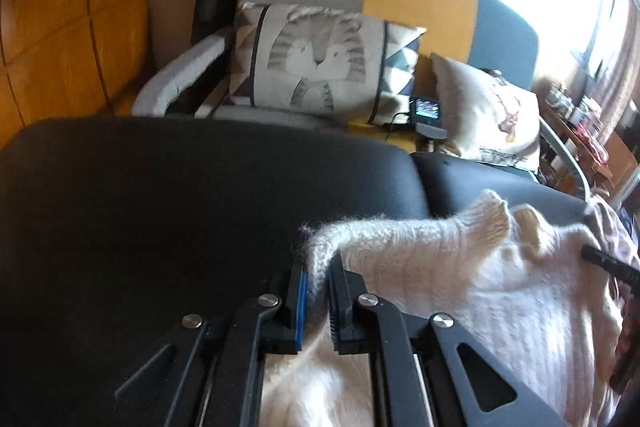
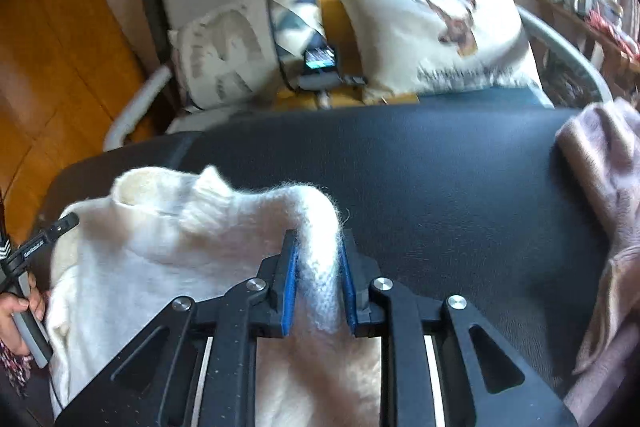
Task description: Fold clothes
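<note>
In the left wrist view, my left gripper (image 1: 316,281) was clenched on a thin edge of the white sweater (image 1: 500,291), the knit pinched between the blue pads (image 1: 303,307); the rest of the garment spread to that gripper's right and under it, over the black table (image 1: 160,207). I judged the edge was held so it could be carried over flat as a fold. This view alone showed the far left of the table, bare ahead of the jaws, and the tip of the other tool (image 1: 608,263) at the sweater's right side. In the right wrist view, my right gripper (image 2: 319,281) had a thicker roll of the same sweater between its pads, jaws a little apart but apparently pressing the wool. The collar (image 2: 208,187) sat ahead and left of it. Only here did I see the hand (image 2: 20,311) on the left tool, and a pink garment (image 2: 604,187) waiting well off to the right.
</note>
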Tool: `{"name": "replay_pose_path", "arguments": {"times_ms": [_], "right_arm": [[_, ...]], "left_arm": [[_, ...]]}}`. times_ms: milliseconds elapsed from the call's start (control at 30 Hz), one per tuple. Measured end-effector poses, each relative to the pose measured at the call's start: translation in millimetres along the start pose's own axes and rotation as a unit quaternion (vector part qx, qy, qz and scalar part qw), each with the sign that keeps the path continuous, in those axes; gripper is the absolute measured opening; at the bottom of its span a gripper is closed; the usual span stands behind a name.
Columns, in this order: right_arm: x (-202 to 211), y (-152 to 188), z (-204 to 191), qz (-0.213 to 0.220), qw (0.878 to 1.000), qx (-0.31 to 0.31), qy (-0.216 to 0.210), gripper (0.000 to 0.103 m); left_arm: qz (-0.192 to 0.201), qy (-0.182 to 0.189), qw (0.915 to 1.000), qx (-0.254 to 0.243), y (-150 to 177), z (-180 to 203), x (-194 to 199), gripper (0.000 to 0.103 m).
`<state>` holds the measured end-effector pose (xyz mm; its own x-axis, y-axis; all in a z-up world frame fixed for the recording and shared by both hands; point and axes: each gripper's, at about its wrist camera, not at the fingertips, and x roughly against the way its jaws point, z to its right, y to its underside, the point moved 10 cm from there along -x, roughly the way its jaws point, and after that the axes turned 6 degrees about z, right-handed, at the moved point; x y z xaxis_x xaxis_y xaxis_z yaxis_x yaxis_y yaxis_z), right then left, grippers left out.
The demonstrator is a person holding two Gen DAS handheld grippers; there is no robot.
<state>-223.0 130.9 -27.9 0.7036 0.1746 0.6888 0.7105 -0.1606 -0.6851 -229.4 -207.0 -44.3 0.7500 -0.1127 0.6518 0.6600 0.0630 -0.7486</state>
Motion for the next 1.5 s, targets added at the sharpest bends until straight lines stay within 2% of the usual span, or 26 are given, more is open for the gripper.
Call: {"name": "replay_pose_path", "arguments": {"times_ms": [67,167,233,333,433,500,600,700,800,933,1067,1133,1233,1333,1500], "right_arm": [[14,1,-15,0.017,1.000,0.024,0.005,0.021],[28,-1,-25,0.045,0.997,0.050,0.038,0.021],[24,-2,-23,0.035,0.996,0.052,0.061,0.021],[23,0,-19,0.018,0.997,0.040,0.066,0.021],[35,-2,-18,0.041,0.996,0.048,0.061,0.021],[33,7,-28,0.030,0.998,0.049,0.027,0.021],[18,30,-42,-0.020,0.999,0.042,-0.023,0.021],[2,40,-52,-0.036,0.998,0.049,-0.027,0.021],[-15,45,-66,-0.049,0.997,0.052,-0.039,0.021],[-41,46,-68,-0.061,0.995,0.081,-0.010,0.021],[-55,40,-70,-0.046,0.994,0.099,0.007,0.022],[-60,36,-72,-0.037,0.993,0.109,0.017,0.028],[-63,33,-74,-0.025,0.992,0.124,0.030,0.030],[-54,37,-70,-0.028,0.993,0.112,0.031,0.030],[-34,53,-52,-0.031,0.997,0.061,0.021,0.030]], "left_arm": [[0.010,0.003,0.9997,-0.024,-3,11,20,0.009],[0.017,0.005,0.9990,-0.040,-3,25,38,0.009],[0.008,0.010,0.9997,-0.022,-3,26,37,0.009],[0.001,0.008,1.0000,-0.005,0,23,35,0.009],[0.007,0.000,0.9999,-0.008,3,17,41,0.010],[0.013,-0.011,0.9998,-0.001,2,10,45,0.010],[0.026,-0.029,0.9992,0.008,0,-1,56,0.011],[0.034,-0.035,0.9988,0.005,-8,-6,63,0.017],[0.039,-0.036,0.9986,0.000,-17,-8,68,0.017],[0.039,-0.070,0.9967,0.010,-26,-22,71,0.017],[0.021,-0.057,0.9974,-0.039,-12,8,65,0.017],[0.000,-0.037,0.9970,-0.068,5,35,54,0.017],[-0.041,-0.012,0.9979,-0.049,30,51,29,0.017],[-0.068,-0.061,0.9932,-0.071,51,37,2,0.017],[-0.048,-0.058,0.9945,-0.072,47,32,-6,0.018]]}}
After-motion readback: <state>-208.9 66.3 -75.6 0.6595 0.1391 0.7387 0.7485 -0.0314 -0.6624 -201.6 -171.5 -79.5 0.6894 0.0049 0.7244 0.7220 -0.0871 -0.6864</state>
